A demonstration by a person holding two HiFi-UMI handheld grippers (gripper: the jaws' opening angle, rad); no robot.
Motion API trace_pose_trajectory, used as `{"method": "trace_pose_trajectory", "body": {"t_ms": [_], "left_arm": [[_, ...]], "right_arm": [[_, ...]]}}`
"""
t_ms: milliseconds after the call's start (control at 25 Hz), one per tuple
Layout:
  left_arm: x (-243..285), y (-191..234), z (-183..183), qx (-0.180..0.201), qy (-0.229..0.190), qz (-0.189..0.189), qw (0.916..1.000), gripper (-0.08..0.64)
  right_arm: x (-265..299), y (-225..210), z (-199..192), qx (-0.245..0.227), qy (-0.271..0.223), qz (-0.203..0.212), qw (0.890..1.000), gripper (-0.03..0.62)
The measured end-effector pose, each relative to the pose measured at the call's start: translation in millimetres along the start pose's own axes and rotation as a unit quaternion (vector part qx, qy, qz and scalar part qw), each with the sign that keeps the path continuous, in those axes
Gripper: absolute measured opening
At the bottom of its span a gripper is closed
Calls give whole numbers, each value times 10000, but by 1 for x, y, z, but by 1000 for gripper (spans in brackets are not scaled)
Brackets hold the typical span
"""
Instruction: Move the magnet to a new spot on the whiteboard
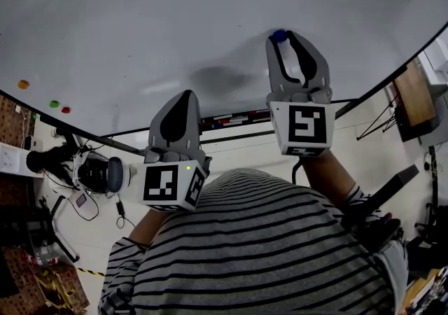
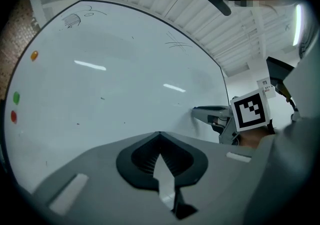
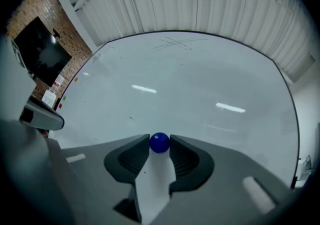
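Note:
A round blue magnet (image 3: 159, 142) sits pinched between the tips of my right gripper (image 3: 159, 143), right against the whiteboard (image 3: 190, 84). In the head view the same blue magnet (image 1: 279, 36) shows at the tip of the right gripper (image 1: 281, 38), pressed to the whiteboard (image 1: 175, 19). My left gripper (image 1: 179, 100) hangs lower and to the left, near the board's bottom edge, its jaws closed together with nothing between them. In the left gripper view that gripper (image 2: 160, 136) points at bare whiteboard (image 2: 115, 89), and the right gripper (image 2: 212, 114) shows at the right.
Orange (image 1: 23, 84), green (image 1: 54, 103) and red (image 1: 66, 110) magnets sit at the board's left edge; they also appear as orange (image 2: 34, 55), green (image 2: 16, 98) and red (image 2: 13, 116) magnets in the left gripper view. Markers lie in the tray (image 1: 227, 120) below the board. Faint pen marks (image 3: 172, 43) cross its top.

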State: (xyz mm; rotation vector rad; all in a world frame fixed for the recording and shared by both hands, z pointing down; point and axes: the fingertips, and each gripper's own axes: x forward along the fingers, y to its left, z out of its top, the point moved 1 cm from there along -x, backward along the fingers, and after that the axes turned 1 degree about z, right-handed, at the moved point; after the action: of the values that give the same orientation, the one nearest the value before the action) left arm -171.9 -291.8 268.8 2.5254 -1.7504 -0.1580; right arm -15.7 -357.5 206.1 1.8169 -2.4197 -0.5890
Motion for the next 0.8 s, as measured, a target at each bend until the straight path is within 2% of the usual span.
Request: {"method": "trace_pose_trajectory", "body": {"t_ms": [360, 680, 800], "left_arm": [[12, 8, -5, -14, 55, -21, 10000, 15], [-5, -13, 0, 82, -33, -15, 10000, 15], [-14, -27, 1, 90, -87, 2, 9999, 15]], "right_arm": [[9, -1, -5, -101, -104, -166, 9998, 127], [-27, -5, 15, 429, -398, 90, 9982, 127], [-56, -11, 18, 500, -448, 55, 9977, 63]]}}
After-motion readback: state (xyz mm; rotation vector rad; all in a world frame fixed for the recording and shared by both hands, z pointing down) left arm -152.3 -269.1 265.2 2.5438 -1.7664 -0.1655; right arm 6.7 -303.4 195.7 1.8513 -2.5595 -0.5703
